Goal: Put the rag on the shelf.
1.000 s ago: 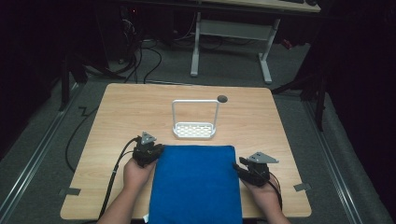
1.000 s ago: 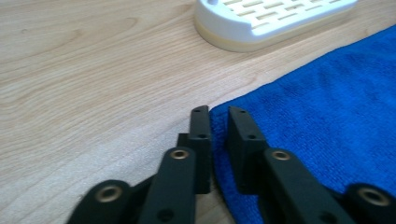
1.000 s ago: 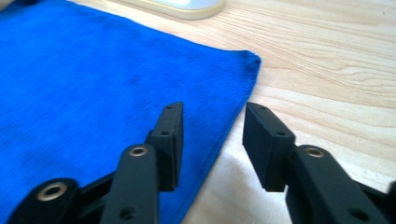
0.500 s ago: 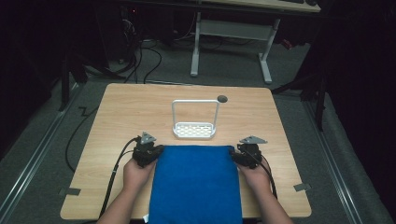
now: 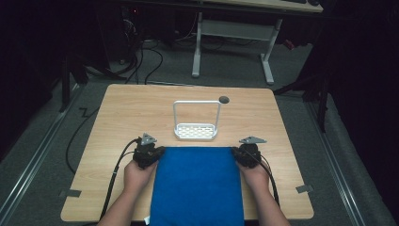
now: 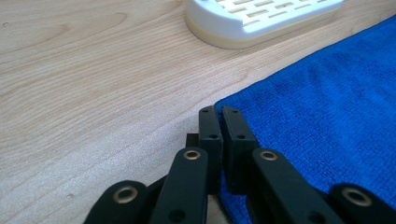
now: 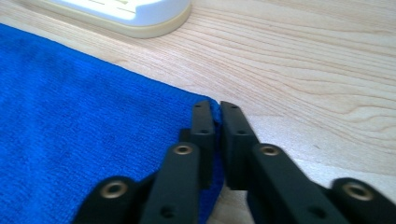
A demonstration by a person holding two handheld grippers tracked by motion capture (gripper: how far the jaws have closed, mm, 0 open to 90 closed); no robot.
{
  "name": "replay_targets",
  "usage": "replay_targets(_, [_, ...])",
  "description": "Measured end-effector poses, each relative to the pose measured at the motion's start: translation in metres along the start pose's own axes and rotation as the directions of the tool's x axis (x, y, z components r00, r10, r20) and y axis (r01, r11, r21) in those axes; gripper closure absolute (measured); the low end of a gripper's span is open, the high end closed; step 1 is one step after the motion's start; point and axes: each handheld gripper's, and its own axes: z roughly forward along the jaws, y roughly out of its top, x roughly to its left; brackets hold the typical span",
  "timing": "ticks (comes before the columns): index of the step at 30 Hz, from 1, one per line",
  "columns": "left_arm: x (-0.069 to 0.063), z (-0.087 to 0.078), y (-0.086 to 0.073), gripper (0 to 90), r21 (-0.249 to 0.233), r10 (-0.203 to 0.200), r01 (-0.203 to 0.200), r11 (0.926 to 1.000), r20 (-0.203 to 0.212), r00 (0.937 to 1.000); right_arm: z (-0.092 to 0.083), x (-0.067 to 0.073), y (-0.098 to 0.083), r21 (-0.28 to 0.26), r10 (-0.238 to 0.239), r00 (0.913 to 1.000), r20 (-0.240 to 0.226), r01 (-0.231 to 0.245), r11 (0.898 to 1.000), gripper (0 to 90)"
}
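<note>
left gripper [image 6: 218, 112] is clamped tight on the near-left far corner of the blue towel [image 5: 197, 186], its 2 black jaws pressed together with the cloth edge pinched between them. in the high view that same left gripper [image 5: 157, 153] sits right at the towel's far left corner, the person's left hand [image 5: 138, 174] wrapped round it and a black cable [image 5: 115, 176] trailing back toward the table's near edge.

over to the right gripper [image 7: 217, 109]: its jaws have just been snapping closed, and now a sliver of blue shows squeezed between them, so it's grasping the towel's far right corner. from above, the right gripper [image 5: 236, 154] is touching that corner, with the right hand [image 5: 256, 176] behind it and a grey three-cornered plate [image 5: 252, 140] on top.

the towel itself lies flat on the wooden table [image 5: 127, 113], spread between the 2 hands, its near end hanging over the table's near edge.

just beyond the towel's far edge stands a white slotted tray [image 5: 196, 132] with a tall wire handle [image 5: 196, 103] arching upright over it, near the towel but apart from it. a small dark round hole [image 5: 224, 99] sits in the tabletop behind that, close to the handle's right side.
</note>
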Motion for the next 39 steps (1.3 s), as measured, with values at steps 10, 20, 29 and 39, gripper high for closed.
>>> replay_targets(10, [0.000, -0.007, -0.003, 88.2, -0.052, -0.005, 0.005, 0.9986, 0.015, 0.9999, -0.011, 0.009, -0.006, -0.095, -0.064, 0.9979, -0.011, 0.063, 0.993, 88.6])
replay_targets(20, [-0.005, -0.034, -0.005, 88.3, -0.191, -0.002, 0.003, 0.9816, 0.003, 1.0000, -0.030, 0.033, -0.002, -0.203, -0.125, 0.9921, -0.009, 0.121, 0.972, 88.6])
replay_targets(29, [-0.016, -0.063, 0.003, 88.3, -0.302, 0.014, -0.015, 0.9532, -0.004, 0.9999, -0.050, 0.033, 0.002, -0.285, -0.107, 0.9942, -0.006, 0.101, 0.953, 88.6])
replay_targets(39, [-0.031, -0.100, 0.016, 88.4, -0.466, 0.056, -0.066, 0.8822, -0.035, 0.9978, -0.091, 0.039, 0.014, -0.449, -0.106, 0.9934, 0.043, 0.114, 0.886, 88.6])
